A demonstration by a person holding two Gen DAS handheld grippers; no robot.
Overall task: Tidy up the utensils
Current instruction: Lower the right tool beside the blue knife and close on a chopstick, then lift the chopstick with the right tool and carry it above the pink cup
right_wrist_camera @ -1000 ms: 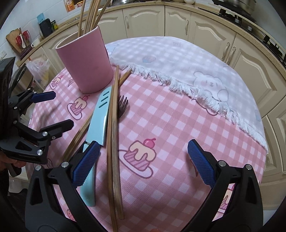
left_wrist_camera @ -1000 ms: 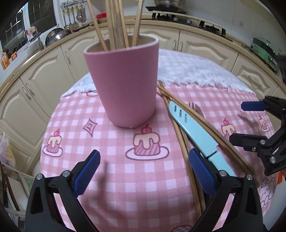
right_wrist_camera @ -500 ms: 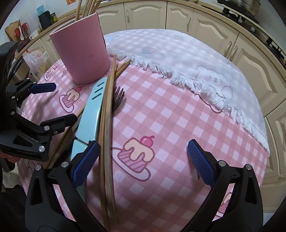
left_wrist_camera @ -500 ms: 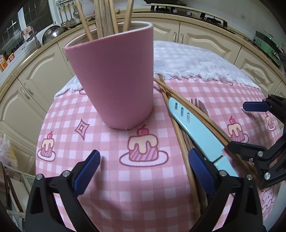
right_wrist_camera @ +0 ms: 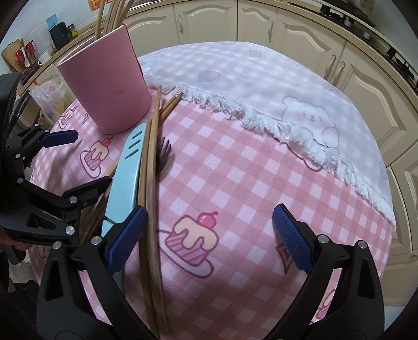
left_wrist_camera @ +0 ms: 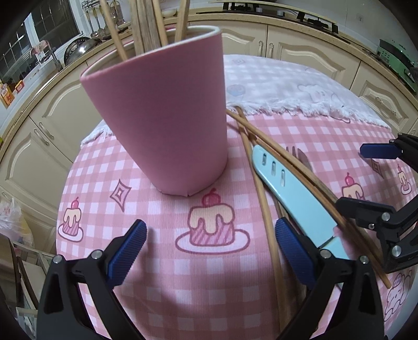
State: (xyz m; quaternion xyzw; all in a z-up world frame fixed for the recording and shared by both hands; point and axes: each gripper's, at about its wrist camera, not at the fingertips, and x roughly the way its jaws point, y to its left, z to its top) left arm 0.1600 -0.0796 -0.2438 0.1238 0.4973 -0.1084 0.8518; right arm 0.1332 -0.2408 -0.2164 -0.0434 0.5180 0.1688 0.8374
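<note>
A pink cup (left_wrist_camera: 167,117) (right_wrist_camera: 104,83) stands on the pink checked tablecloth with several wooden chopsticks (left_wrist_camera: 146,23) upright in it. To its right lie a light blue knife (left_wrist_camera: 295,201) (right_wrist_camera: 125,170), loose chopsticks (left_wrist_camera: 263,198) (right_wrist_camera: 150,183) and a dark fork (left_wrist_camera: 300,157) (right_wrist_camera: 163,154), partly under them. My left gripper (left_wrist_camera: 210,235) (right_wrist_camera: 75,162) is open just in front of the cup, its right finger beside the knife handle. My right gripper (right_wrist_camera: 209,230) (left_wrist_camera: 371,180) is open, its left finger against the loose chopsticks and knife.
A white fringed cloth (right_wrist_camera: 274,86) covers the far half of the round table (left_wrist_camera: 78,162). Cream kitchen cabinets (right_wrist_camera: 209,21) curve round behind. The table edge drops off close at the left in the left wrist view.
Both grippers have come closer to the cup and the loose utensils; the cup looms larger in the left wrist view. Both stay open and nothing on the table has moved.
</note>
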